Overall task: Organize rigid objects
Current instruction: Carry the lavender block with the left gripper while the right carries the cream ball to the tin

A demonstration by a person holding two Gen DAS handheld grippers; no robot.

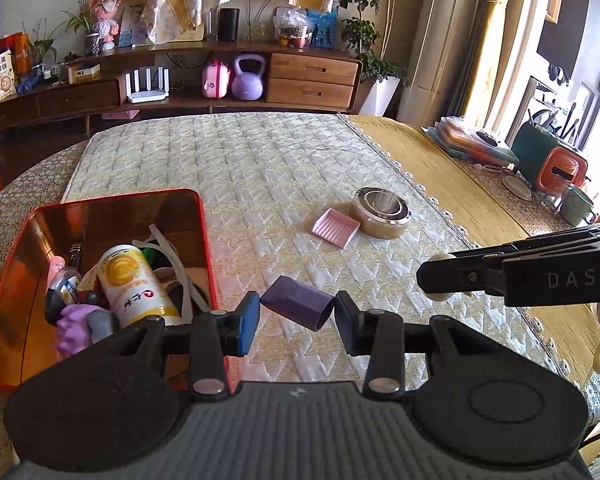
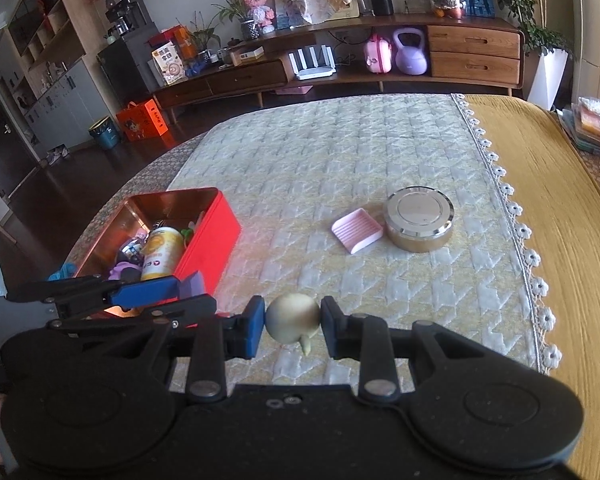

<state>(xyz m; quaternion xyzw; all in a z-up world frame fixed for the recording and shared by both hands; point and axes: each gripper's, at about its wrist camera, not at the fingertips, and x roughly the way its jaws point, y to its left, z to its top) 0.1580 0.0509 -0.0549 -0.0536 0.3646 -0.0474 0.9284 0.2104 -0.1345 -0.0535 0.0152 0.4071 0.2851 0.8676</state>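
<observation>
Left wrist view: beside the red tin point(image 1: 204, 248), your left gripper point(image 1: 297, 322) pinches a purple block point(image 1: 298, 306); your right gripper point(image 2: 293, 326) clamps a cream ball point(image 2: 292, 320). Next, probably swing both over the tin and release.

The can point(image 1: 136, 284) hides much of the tin's point(image 1: 100, 208) contents, the right gripper point(image 1: 440, 276) covers most of its ball point(image 1: 442, 259), and the block point(image 2: 194, 282) shows only a corner.
</observation>
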